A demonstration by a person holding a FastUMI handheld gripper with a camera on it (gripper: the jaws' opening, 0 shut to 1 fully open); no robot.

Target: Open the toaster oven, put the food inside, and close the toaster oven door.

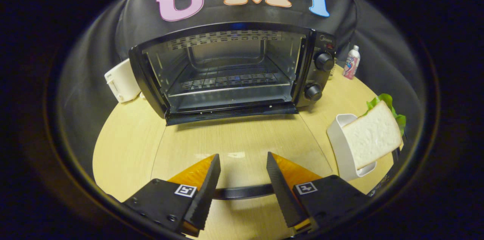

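- Gripper [242, 179]: fingers spread apart, grasping nothing, poised above the oven door handle [244, 192].
- Toaster oven door [234, 138]: folded fully down, glass panel lying flat just ahead of the fingers.
- Bread slice [372, 134]: off to the right, leaning in a white holder [342, 145], lettuce [383, 102] behind it.
- Handling judgement: slice likely light, soft, easily crushed; grip gently across its flat faces near the upper exposed edge.
- Toaster oven [227, 70]: cavity open, wire rack [227, 81] bare.
- Beyond: white toaster [121, 81] at left, small bottle [351, 62] at right.
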